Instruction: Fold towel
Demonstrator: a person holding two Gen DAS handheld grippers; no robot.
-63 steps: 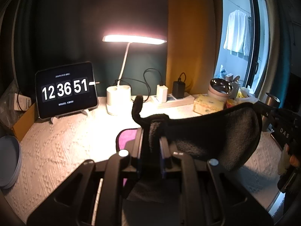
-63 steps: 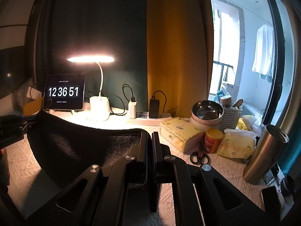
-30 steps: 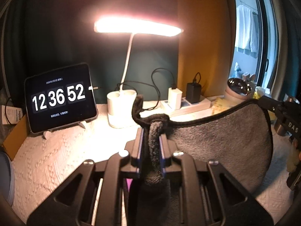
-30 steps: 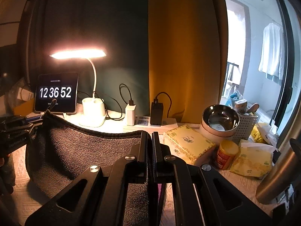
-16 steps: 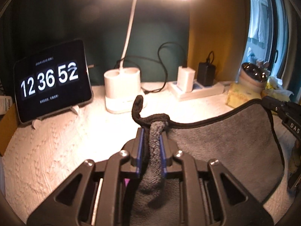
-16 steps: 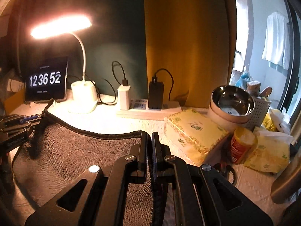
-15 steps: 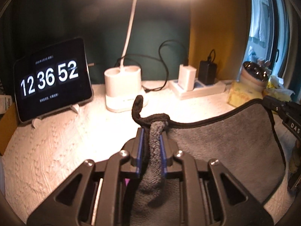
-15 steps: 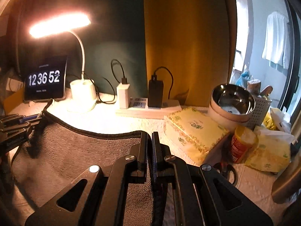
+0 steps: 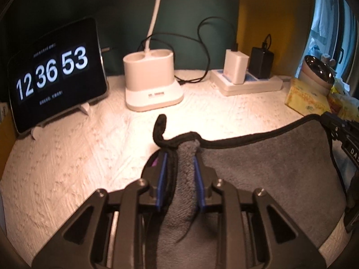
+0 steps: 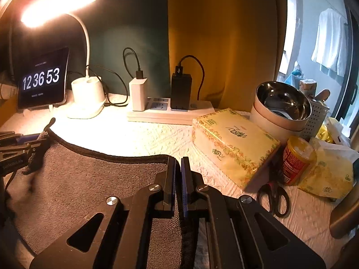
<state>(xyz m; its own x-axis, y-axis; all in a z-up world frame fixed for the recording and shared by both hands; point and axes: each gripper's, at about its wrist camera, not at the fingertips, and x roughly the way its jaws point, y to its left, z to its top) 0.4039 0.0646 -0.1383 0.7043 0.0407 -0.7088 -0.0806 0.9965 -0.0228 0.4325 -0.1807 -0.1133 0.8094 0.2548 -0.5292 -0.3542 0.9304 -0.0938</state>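
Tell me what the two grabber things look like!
Both are black. The left gripper and right gripper each have two flat fingers lined with blue pads, angular arms with triangle-shaped holes, and shiny silver screws. The other gripper's side carries small white lettering, too partial to read.

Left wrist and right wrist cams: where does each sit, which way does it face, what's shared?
Left wrist: on the left tongs, facing the back wall past the black clock tablet; own tongs pinch the grey terry towel with black trim; right tongs at the right edge.
Right wrist: on the right tongs, facing the yellow curtain; own tongs grip the towel edge; left tongs at the left edge.
Shared: towel, tablet, white lamp base, white power strip.
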